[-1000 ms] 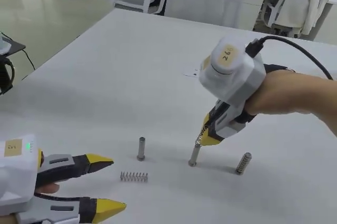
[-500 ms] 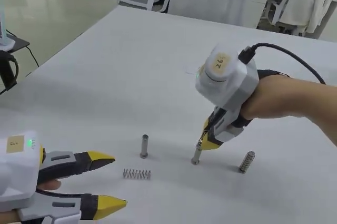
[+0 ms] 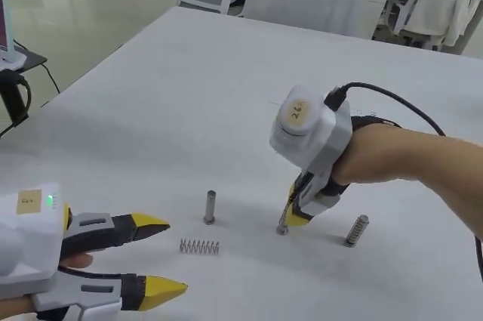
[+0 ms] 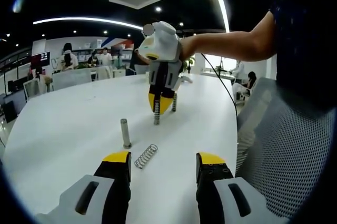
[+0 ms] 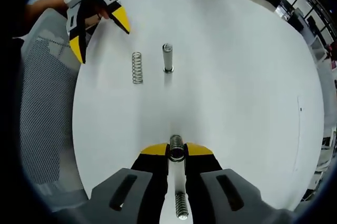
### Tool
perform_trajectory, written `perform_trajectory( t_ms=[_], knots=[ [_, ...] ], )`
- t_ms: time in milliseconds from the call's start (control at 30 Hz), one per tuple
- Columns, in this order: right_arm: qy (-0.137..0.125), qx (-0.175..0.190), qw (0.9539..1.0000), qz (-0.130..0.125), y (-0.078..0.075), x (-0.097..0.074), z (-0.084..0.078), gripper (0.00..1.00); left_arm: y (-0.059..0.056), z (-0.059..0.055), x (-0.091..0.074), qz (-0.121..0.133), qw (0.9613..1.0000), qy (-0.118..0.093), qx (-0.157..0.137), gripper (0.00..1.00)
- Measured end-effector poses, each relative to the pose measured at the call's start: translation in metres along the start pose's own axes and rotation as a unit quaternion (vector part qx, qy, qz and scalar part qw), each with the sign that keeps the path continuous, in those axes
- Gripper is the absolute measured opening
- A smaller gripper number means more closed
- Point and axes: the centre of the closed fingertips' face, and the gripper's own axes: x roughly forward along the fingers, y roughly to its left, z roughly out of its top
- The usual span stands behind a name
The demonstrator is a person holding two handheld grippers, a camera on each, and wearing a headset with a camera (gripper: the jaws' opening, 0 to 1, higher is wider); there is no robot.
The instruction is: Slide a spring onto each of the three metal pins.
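Three metal pins stand on the white table (image 3: 151, 109). The left pin (image 3: 210, 206) (image 4: 125, 133) (image 5: 167, 57) is bare. Over the middle pin (image 3: 282, 226) (image 4: 157, 114) my right gripper (image 3: 296, 217) (image 4: 160, 103) (image 5: 177, 153) is shut on a spring (image 5: 177, 146), low near the pin's base. The right pin (image 3: 357, 230) (image 4: 174, 102) wears a spring. Another spring (image 3: 199, 245) (image 4: 146, 156) (image 5: 137, 67) lies flat in front of the bare pin. My left gripper (image 3: 172, 254) (image 4: 164, 158) (image 5: 100, 23) stands open just short of it, holding nothing.
Office chairs (image 3: 302, 4) and desks stand beyond the table's far edge. A cable (image 3: 392, 106) runs from the right gripper over the person's forearm. A mesh chair (image 4: 284, 145) is close behind the left gripper.
My right gripper has moved down the middle pin with the spring, from the pin's top to near its base. The left gripper has stayed about where it was.
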Motion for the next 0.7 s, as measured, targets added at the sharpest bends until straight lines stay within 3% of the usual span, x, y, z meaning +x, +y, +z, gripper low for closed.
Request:
perform_trajectory(
  t_ms=[200,700],
  knots=[
    [0.011,-0.002,0.9999,0.000,0.0013,0.0099,-0.0033,0.09,0.0009,0.0009,0.0000,0.001,1.0000,0.000,0.001,0.43],
    [0.006,0.002,1.0000,0.002,0.0009,0.0112,-0.0030,0.12,0.0011,0.0013,0.0008,0.002,1.0000,-0.002,0.001,0.43]
  ],
)
